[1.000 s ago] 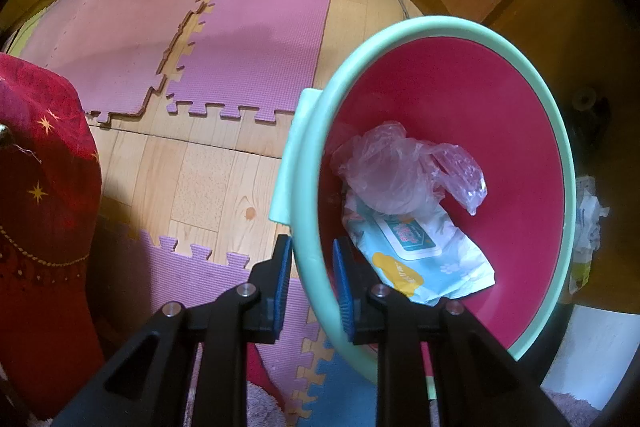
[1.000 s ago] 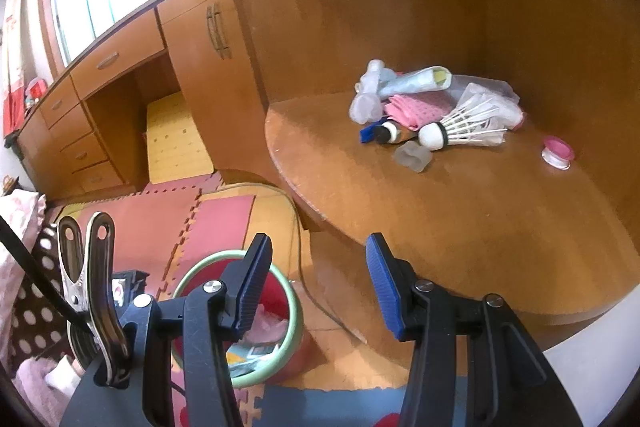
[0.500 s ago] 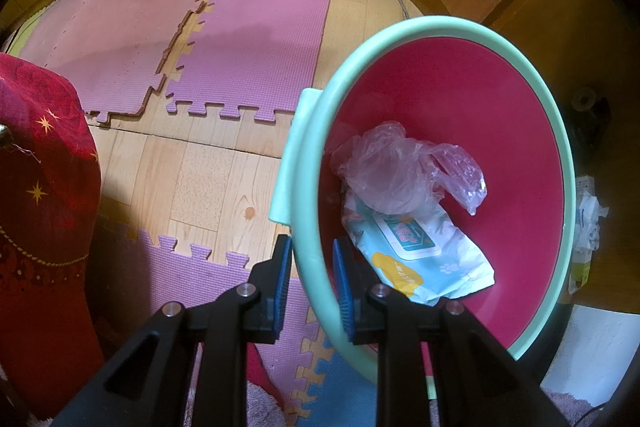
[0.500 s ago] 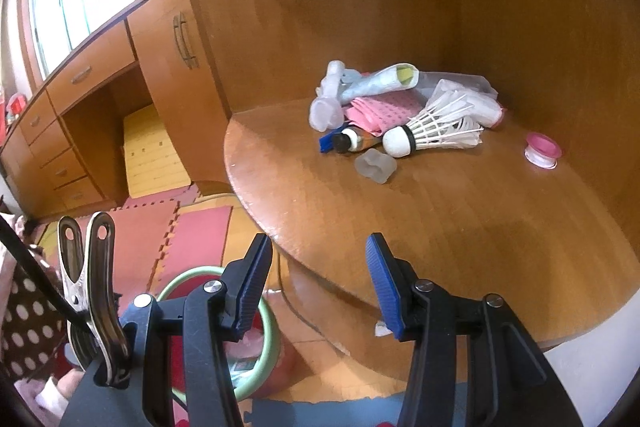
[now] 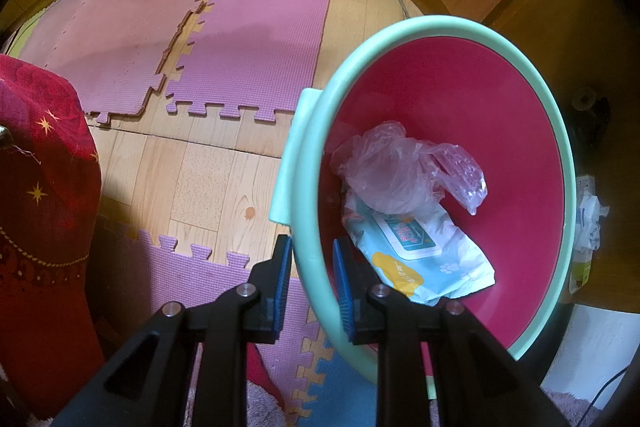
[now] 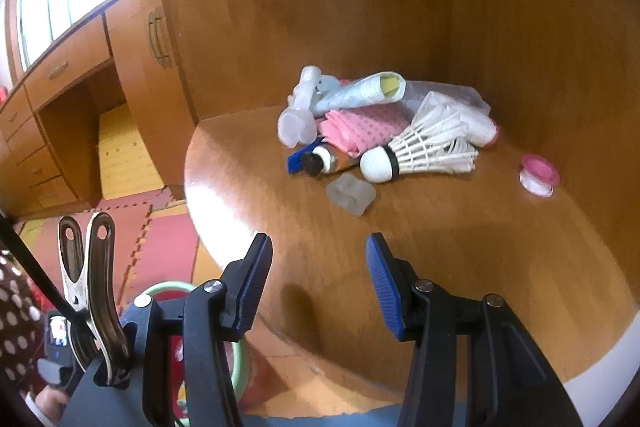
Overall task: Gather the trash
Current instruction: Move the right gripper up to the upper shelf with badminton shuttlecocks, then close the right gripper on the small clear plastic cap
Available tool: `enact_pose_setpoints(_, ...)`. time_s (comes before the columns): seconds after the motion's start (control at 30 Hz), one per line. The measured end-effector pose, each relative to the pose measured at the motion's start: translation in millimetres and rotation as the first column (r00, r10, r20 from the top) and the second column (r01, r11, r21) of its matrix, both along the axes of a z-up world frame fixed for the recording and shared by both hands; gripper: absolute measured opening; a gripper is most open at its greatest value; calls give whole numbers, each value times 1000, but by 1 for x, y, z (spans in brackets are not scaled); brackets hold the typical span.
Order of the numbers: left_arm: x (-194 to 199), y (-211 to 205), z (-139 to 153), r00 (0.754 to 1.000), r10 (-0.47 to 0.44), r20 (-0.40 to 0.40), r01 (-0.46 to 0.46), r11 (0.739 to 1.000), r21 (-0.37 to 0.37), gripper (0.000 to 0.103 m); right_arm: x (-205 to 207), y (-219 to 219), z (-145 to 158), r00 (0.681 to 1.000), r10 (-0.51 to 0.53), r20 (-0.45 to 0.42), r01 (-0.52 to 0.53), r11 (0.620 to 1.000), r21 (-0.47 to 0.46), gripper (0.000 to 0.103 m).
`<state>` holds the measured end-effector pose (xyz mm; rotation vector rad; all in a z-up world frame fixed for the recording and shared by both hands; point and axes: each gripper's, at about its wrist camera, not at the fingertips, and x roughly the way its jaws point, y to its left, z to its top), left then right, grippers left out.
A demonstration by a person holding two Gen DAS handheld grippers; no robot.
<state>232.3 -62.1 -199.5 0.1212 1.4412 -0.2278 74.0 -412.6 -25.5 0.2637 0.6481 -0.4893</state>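
Note:
My left gripper (image 5: 310, 277) is shut on the mint-green rim of a basin (image 5: 306, 227) with a red inside, held tilted above the floor. In the basin lie a crumpled clear plastic bag (image 5: 396, 171) and a blue-and-white wipes packet (image 5: 416, 247). My right gripper (image 6: 318, 281) stands open with nothing between its fingers, over the near part of a round wooden shelf (image 6: 460, 247). Further back on the shelf sits a pile: a small clear plastic piece (image 6: 351, 193), a white shuttlecock (image 6: 424, 151), a pink cloth (image 6: 364, 129), a tube (image 6: 324, 161) and pale wrappers (image 6: 360, 93).
A pink-and-white lid (image 6: 539, 175) lies at the shelf's right. Purple foam mats (image 5: 248, 39) cover part of the wood floor. A red cloth (image 5: 40, 187) hangs at the left. A metal clip (image 6: 86, 275) sits by my right gripper. Wooden cabinets (image 6: 132, 67) stand behind.
My right gripper has moved toward the shelf, and the pile now looks nearer and more central. The left gripper and basin have not moved.

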Motion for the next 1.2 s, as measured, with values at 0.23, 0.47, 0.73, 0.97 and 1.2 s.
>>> enact_pose_setpoints(0.23,0,0,0,1000,0,-1,0,1000,-1,22,20,-8,-4,999,-38,-18,37,999,-28,50)
enact_pose_setpoints(0.47,0,1,0,1000,-1,-1,1,1000,-1,22,34,-14,-9,997,-72,-18,72,997,-37,49)
enact_pose_setpoints(0.73,0,1,0,1000,-2,0,2,1000,1,22,38,-21,-12,993,-118,-2,118,993,-27,42)
enact_pose_setpoints(0.97,0,0,0,1000,-1,0,1,1000,0,22,35,-22,-13,991,-132,1,131,990,-51,32)
enact_pose_setpoints(1.2,0,0,0,1000,-1,0,1,1000,0,22,27,-26,-13,988,-155,9,155,986,-58,17)
